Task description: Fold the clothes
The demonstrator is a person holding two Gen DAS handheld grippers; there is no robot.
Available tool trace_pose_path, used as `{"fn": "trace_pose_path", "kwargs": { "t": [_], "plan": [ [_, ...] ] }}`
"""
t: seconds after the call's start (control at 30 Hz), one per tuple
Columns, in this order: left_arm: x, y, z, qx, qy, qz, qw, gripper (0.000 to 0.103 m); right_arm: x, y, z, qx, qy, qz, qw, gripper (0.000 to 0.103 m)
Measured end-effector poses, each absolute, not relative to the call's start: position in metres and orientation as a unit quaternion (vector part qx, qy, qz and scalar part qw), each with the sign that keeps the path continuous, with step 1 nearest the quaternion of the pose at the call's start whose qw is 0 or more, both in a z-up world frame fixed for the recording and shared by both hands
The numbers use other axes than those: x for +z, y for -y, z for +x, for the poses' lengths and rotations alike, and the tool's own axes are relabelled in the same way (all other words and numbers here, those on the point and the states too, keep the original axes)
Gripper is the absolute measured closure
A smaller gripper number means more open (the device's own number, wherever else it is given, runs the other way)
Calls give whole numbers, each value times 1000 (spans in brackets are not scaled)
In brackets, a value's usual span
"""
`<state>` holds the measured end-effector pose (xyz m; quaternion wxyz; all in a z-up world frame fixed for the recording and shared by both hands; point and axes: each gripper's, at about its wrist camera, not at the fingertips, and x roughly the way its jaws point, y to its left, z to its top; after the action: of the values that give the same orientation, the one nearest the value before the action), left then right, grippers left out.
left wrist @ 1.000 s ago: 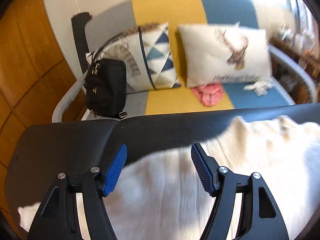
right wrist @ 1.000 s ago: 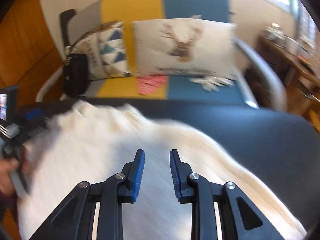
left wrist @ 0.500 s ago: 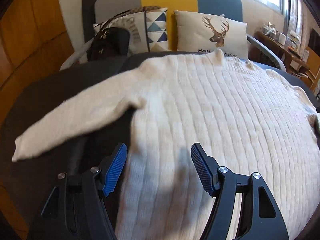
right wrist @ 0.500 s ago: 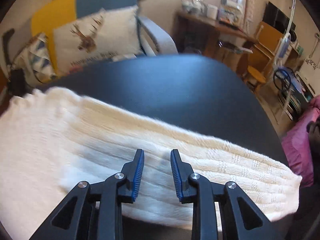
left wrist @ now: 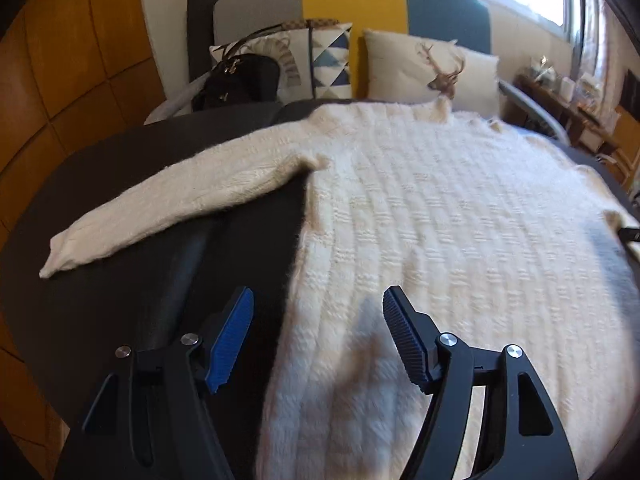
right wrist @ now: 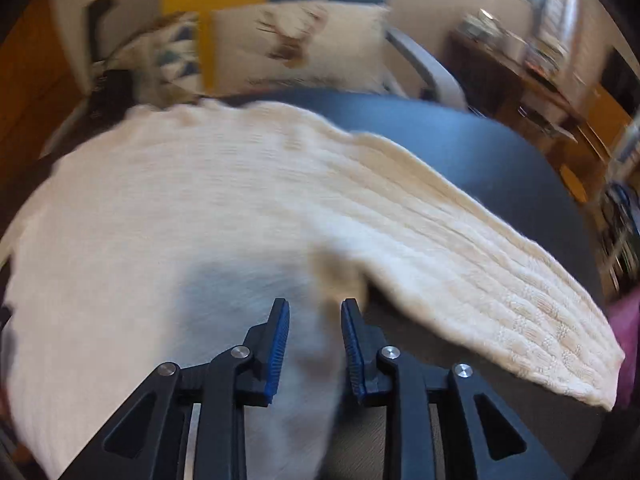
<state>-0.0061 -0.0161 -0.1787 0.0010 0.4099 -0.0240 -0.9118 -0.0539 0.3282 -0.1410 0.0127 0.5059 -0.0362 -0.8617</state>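
Lying spread flat on the dark surface (left wrist: 120, 184) with both sleeves out toward its side edges, the cream sweater (left wrist: 440, 220) shows no fold, while the left claw (left wrist: 318, 312) gapes wide and empty and the right claw (right wrist: 315, 322) hangs narrowly parted, gripping nothing.

Both grippers, left (left wrist: 318, 306) & right (right wrist: 314, 316): black frames, blue ribbed pads, silver screws.

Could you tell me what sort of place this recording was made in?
Most likely a home living room: a sofa with a deer-print cushion and a black handbag stands behind the dark table where the white sweater lies.
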Motion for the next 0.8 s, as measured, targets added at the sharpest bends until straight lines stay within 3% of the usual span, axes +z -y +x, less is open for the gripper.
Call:
{"fn": "trace_pose_path", "kwargs": {
  "t": [0.1,0.17,0.3,0.33,0.57,0.7,0.8],
  "plan": [
    [-173,11,17,-914,33,403,-28,32,-139,-280,-15,-846,44,523,89,77],
    [-177,4,30,-911,50,407,-43,32,-157,-260,10,-831,-3,552,65,77],
    [-203,-3,41,-902,84,422,-43,31,-167,-270,27,-853,-14,521,25,78],
    [-205,-2,43,-906,83,414,-39,23,-168,-276,24,-857,-9,515,13,77],
    [-183,14,64,-913,46,404,-45,22,-167,-242,56,-845,-13,529,80,77],
    [-195,8,75,-904,84,417,-47,22,-166,-222,75,-836,-16,536,119,77],
    [-205,19,72,-898,63,432,-43,12,-167,-209,88,-839,-19,526,137,75]
  ]
}}
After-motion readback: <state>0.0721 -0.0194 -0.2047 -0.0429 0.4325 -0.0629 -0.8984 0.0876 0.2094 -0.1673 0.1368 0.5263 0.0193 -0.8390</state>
